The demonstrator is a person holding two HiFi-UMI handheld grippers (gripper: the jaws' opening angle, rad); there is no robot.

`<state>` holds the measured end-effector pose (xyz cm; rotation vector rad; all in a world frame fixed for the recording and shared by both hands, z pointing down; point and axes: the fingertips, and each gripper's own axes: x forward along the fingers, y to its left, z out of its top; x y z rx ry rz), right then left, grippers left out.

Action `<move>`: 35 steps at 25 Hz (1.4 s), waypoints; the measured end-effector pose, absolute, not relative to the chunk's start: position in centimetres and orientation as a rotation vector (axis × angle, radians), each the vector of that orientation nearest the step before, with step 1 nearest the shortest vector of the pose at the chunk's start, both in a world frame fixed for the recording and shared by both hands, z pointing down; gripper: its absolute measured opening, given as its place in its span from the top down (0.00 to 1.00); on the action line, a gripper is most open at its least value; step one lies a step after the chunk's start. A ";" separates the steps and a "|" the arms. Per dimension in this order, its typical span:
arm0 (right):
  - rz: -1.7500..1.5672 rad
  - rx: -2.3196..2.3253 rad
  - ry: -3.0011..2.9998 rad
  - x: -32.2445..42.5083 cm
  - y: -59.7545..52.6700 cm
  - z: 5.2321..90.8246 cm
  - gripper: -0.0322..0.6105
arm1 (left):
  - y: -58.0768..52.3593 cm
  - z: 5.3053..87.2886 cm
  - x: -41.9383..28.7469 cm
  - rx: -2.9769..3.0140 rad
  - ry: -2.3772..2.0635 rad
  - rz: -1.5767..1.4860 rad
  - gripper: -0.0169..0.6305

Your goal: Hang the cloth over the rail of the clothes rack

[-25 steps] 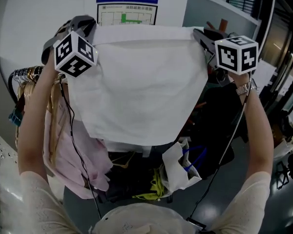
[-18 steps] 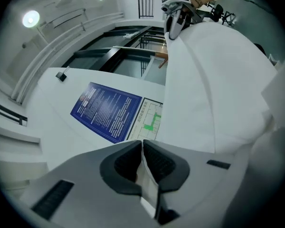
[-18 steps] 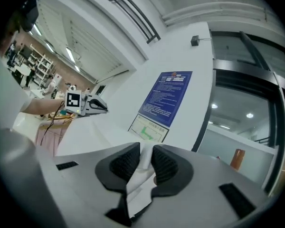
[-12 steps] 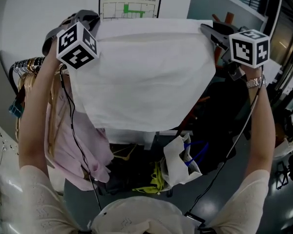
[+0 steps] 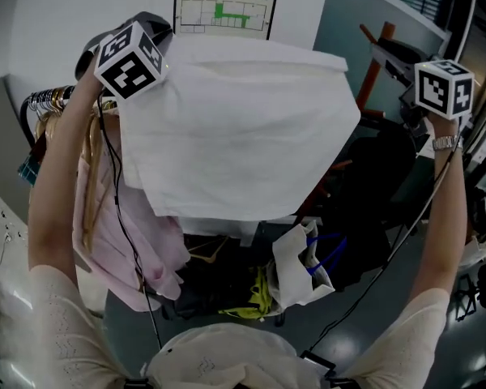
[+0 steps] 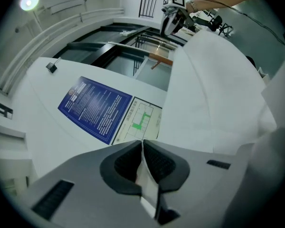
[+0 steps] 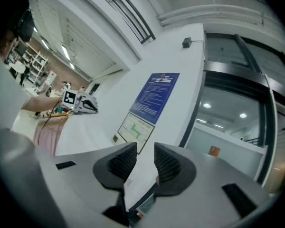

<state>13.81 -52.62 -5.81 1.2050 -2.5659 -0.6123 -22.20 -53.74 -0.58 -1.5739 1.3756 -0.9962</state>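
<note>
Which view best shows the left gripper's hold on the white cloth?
The left gripper view: the left gripper has its jaws shut on a thin fold of the cloth. The head view shows the cloth spread wide beside that gripper, but its marker cube hides the jaws. The right gripper view shows it only small and distant.

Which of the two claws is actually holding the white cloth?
The left claw: its jaws are shut on an edge of the white cloth. The right claw is open and empty.
</note>
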 end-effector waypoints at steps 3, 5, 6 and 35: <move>-0.738 1.126 -2.575 10.3 -49.9 -6.3 0.79 | -53.1 -0.8 -21.7 -1.572 1.331 -0.946 0.94; -0.844 1.011 -2.608 5.4 -47.8 -6.7 0.79 | -52.8 -1.0 -21.2 -1.577 1.314 -0.922 0.94; -0.878 0.948 -2.629 2.7 -46.8 -6.7 0.79 | -52.7 -1.0 -21.1 -1.589 1.315 -0.917 0.94; -0.685 0.617 -2.584 -22.0 -53.0 -0.7 0.91 | -43.5 -4.5 -23.1 -1.801 1.305 -0.594 0.94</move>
